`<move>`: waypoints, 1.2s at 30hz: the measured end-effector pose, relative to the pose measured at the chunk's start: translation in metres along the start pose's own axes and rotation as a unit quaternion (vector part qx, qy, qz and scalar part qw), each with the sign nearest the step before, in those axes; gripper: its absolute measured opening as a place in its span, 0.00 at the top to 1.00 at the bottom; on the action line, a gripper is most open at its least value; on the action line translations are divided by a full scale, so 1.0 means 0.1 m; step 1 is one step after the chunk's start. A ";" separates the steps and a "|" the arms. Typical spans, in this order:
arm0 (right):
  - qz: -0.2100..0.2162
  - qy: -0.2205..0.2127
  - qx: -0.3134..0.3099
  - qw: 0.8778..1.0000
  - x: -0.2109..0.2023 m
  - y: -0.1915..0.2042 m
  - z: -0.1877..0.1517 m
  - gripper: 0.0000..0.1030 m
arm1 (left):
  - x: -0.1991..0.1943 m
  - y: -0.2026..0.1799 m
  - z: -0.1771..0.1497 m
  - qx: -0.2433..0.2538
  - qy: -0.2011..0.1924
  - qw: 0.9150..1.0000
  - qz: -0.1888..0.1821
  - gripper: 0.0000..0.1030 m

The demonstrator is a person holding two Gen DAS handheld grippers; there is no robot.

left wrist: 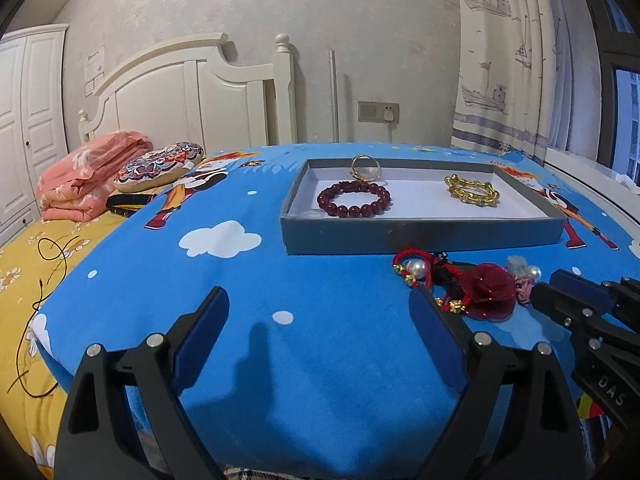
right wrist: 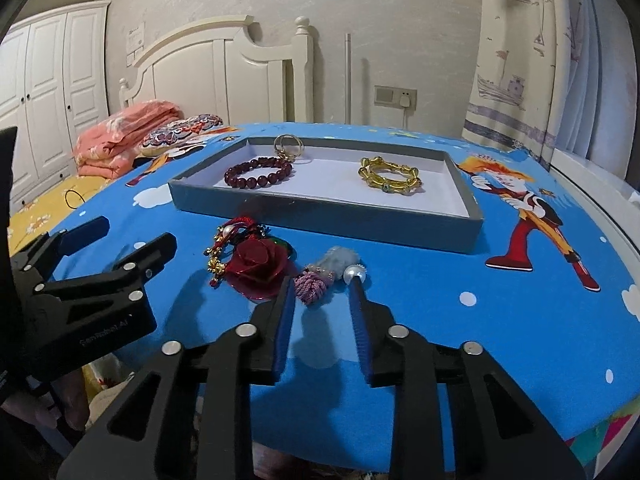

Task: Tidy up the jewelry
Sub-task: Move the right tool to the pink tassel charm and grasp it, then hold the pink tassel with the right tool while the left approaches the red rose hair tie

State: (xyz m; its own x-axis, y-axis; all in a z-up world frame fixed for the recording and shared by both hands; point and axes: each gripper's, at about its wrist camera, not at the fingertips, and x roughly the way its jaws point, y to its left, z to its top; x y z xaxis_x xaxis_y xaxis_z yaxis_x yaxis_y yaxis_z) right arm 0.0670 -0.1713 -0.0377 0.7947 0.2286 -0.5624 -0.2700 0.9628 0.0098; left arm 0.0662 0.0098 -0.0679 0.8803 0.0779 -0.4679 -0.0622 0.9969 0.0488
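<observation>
A grey tray point(left wrist: 420, 234) point(right wrist: 328, 220) holds a dark red bead bracelet point(left wrist: 354, 200) point(right wrist: 258, 172), a gold bangle point(left wrist: 474, 192) point(right wrist: 390, 178) and gold rings point(left wrist: 365, 168) point(right wrist: 289, 146). In front of it lie a red rose brooch point(left wrist: 492, 292) point(right wrist: 258, 266), a red cord piece with pearl and gold beads point(left wrist: 414, 270) point(right wrist: 224, 244), and a pink-grey knot piece with a pearl point(right wrist: 326, 270). My left gripper point(left wrist: 320, 308) is open, left of the pile. My right gripper point(right wrist: 320, 288) is open, its fingertips point(right wrist: 286, 286) either side of the knot piece.
The blue cartoon cloth point(left wrist: 280, 280) covers the table. A bed with a folded pink blanket point(left wrist: 88, 172) and patterned cushion point(left wrist: 160, 166) stands at the left. A curtain point(left wrist: 512, 60) and window sill are at the right.
</observation>
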 end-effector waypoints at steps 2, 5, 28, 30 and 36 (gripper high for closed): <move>0.001 0.005 0.003 1.000 0.03 0.00 -0.01 0.76 | 0.00 0.01 -0.01 -0.001 0.000 1.000 0.000 0.14; 0.006 0.011 0.005 1.000 0.05 0.02 -0.02 0.76 | 0.00 0.04 -0.03 -0.005 0.001 1.000 0.000 0.14; -0.018 0.024 0.031 0.999 0.20 -0.12 0.05 0.82 | 0.04 0.11 -0.11 -0.008 0.005 1.000 -0.006 0.14; -0.019 0.025 0.033 0.999 0.22 -0.13 0.06 0.82 | 0.04 0.11 -0.11 -0.008 0.004 1.000 -0.006 0.14; -0.033 0.037 0.037 0.998 0.31 -0.15 0.15 0.80 | 0.04 0.10 -0.10 -0.004 0.003 1.000 -0.007 0.14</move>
State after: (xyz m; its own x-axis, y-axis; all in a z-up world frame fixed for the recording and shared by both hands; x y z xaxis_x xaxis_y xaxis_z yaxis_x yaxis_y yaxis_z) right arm 0.1035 -0.1761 -0.0430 0.7666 0.1551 -0.6231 -0.1744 0.9842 0.0303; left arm 0.0641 0.0202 -0.0782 0.8782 0.0643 -0.4739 -0.0541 0.9979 0.0351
